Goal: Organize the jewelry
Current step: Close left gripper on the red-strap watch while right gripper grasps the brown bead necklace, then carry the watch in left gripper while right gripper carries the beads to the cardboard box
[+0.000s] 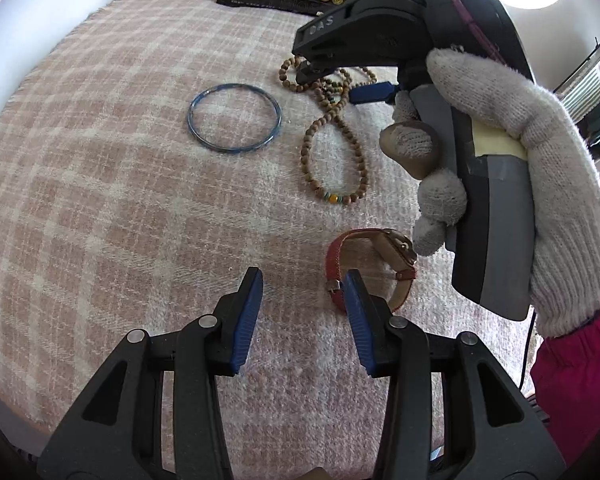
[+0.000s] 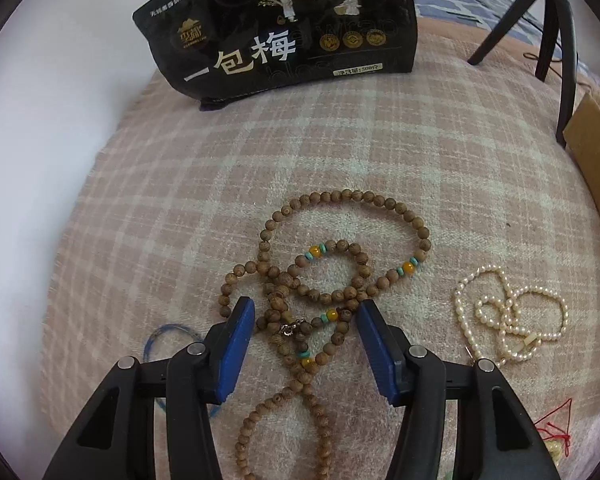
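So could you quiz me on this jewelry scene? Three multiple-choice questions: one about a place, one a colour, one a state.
1. Between the right gripper's fingers lies:
A pearl strand
B wooden bead strand
C watch

2. The bangle is:
A blue
B gold
C white

3. The left gripper is:
A clamped on the watch
B clamped on the bangle
C open, empty

Key:
1 B, the wooden bead strand lies between its pads.
2 A, the bangle is a blue ring.
3 C, only cloth shows between the pads; the watch lies beside them.
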